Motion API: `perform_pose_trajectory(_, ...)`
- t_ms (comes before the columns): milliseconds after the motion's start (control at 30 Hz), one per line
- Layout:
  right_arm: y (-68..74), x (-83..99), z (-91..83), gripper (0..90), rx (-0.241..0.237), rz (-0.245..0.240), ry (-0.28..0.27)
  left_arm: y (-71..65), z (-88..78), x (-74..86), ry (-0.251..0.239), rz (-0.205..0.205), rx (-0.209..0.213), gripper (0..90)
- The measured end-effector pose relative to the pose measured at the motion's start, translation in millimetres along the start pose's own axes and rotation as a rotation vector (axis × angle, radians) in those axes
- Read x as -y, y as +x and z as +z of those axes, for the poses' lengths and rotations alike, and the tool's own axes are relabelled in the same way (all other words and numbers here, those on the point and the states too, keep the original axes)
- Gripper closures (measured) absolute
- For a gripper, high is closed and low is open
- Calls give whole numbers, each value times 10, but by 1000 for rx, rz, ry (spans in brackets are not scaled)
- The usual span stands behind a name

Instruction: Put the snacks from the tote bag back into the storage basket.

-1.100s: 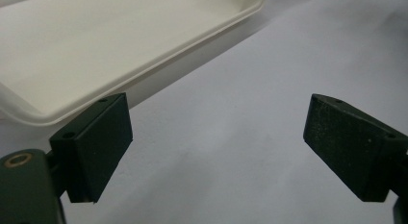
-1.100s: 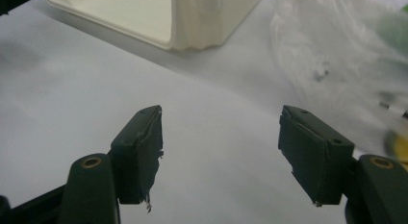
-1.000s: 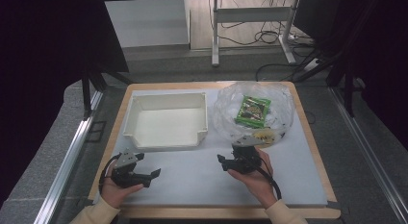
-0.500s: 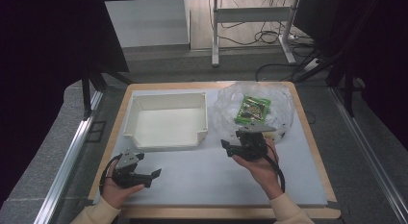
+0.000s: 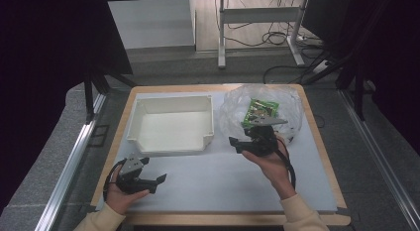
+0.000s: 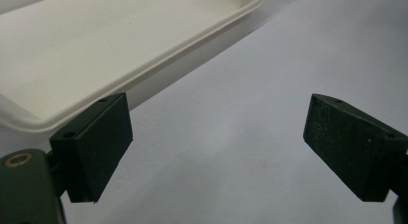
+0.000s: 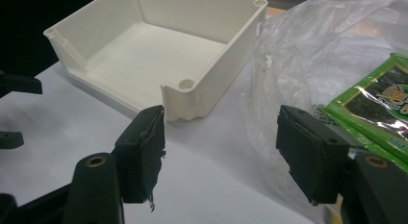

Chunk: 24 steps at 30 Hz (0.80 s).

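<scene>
1. My right gripper [image 5: 236, 142] has its jaws spread wide with nothing clamped between them; in the right gripper view [image 7: 219, 152] I see only the white mat [image 7: 207, 185] in the gap.
2. The clear plastic bag [image 7: 298, 60] lies just past my right-hand jaw in that view, its crinkled edge reaching down behind the jaw's tip. I can't tell whether the pad touches the film.
3. Inside the bag sits a green snack packet [image 7: 380, 108], beyond and to the outside of that same jaw, apart from the pad.
4. In the high view the bag [image 5: 237, 104] and the packet [image 5: 262, 109] lie just ahead of my right gripper, on the far right part of the mat [image 5: 208, 181].
5. The white tray [image 7: 159, 51] stands ahead of my other right-gripper jaw, its near corner just beyond that jaw's tip; it holds nothing.
6. My left gripper [image 5: 161, 180] is open too, jaws well apart over bare mat [image 6: 221, 152], gripping nothing.
7. In the left gripper view the tray's rim [image 6: 144, 65] runs just beyond the jaw on the left, not touching it.
</scene>
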State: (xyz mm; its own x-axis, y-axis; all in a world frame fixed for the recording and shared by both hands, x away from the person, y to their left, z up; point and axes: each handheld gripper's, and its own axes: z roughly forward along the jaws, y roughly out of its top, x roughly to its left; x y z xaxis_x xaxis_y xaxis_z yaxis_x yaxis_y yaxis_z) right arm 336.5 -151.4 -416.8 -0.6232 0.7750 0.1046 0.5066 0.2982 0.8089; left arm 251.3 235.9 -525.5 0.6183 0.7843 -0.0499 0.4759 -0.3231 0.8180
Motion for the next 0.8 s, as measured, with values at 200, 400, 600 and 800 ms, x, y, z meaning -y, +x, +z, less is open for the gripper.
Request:
perform_pose_trajectory(200,-107,-49,31,338,12,19,-2,6,9,3,7,4,-10,99)
perform_pose_trajectory(400,-195,-102,83,334,22,32,-1,16,10,3,15,-4,-20,100)
perform_pose_trajectory(600,-252,-147,102,371,20,25,11,19,11,1,10,-10,-24,100)
perform_pose_trajectory(800,-320,-165,104,359,29,22,16,21,22,1,10,-10,-34,100)
